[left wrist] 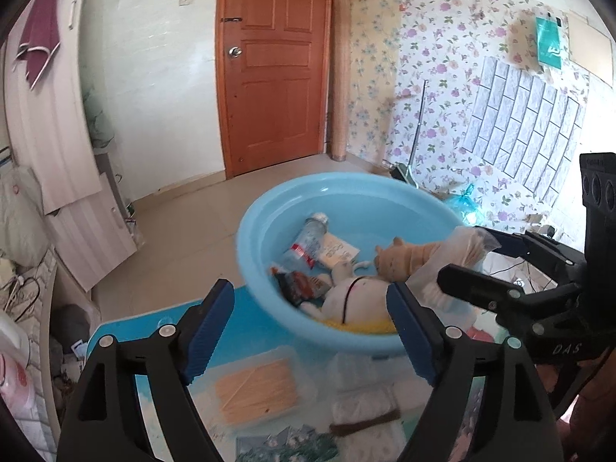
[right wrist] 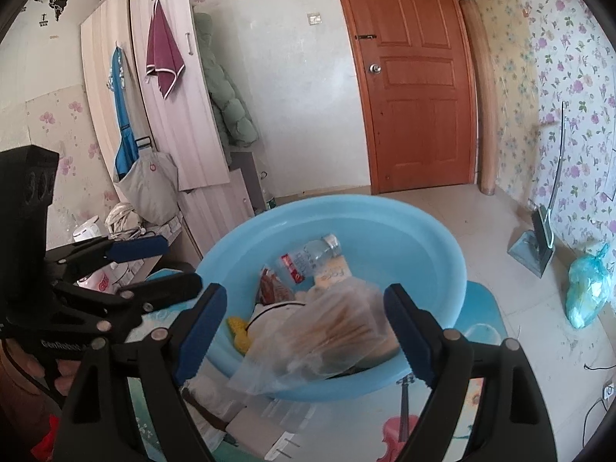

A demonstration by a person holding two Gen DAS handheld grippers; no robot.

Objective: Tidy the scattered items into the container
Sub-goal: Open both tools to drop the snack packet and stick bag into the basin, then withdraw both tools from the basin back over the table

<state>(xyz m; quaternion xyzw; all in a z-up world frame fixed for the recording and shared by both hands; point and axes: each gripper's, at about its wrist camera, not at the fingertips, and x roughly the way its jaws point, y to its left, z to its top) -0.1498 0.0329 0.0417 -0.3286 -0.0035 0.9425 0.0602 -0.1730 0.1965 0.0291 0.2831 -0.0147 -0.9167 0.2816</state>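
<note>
A light blue basin stands on a blue mat and holds a water bottle, a small box, a snack packet, a white plush toy and an orange plush toy. A clear bag of wooden sticks lies over the basin's near rim between my right gripper's open fingers. My right gripper is open. My left gripper is open and empty above the near rim. A flat pack of wooden sticks and a white cloth bundle lie on the mat below it.
A wooden door and flowered wall stand behind. A wardrobe with a maroon towel is at left. A dustpan and a blue plastic bag sit on the tiled floor at right.
</note>
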